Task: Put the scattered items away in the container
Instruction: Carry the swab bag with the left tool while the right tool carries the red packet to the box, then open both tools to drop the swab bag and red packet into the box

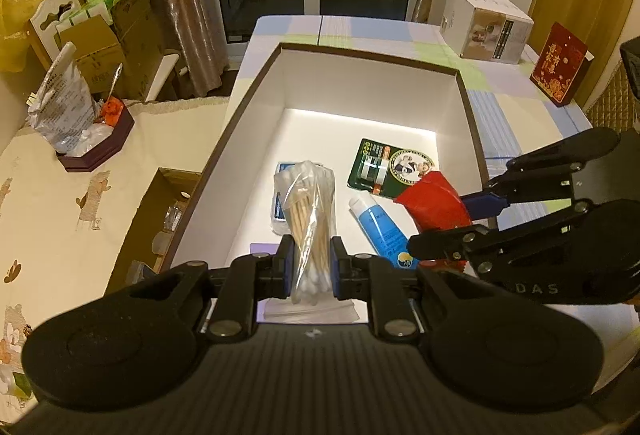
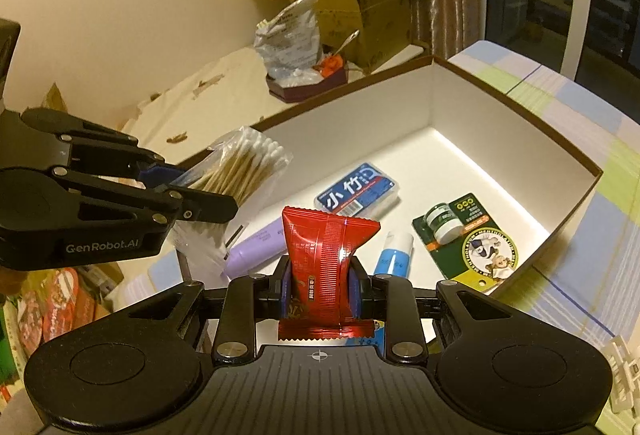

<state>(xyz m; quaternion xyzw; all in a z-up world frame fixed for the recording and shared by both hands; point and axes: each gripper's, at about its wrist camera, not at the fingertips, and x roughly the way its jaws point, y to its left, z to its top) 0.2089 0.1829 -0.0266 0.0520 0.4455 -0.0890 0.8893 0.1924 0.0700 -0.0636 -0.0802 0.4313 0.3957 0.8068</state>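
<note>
In the left wrist view, my left gripper (image 1: 311, 267) is closed on the bag of cotton swabs (image 1: 308, 219), held above the near end of the white box (image 1: 256, 107). The bag is light and soft, and its film is slippery, so I pinch it across the stick bundle. In the right wrist view, my right gripper (image 2: 320, 289) clamps the red snack packet (image 2: 324, 255) over the box (image 2: 500, 107). I judge it light and crinkly; the middle is a good hold.

the tube's (image 1: 382, 225) lower end is hidden by the right gripper (image 1: 442, 219); the purple item (image 2: 256, 247), perhaps a case, is partly covered.
</note>
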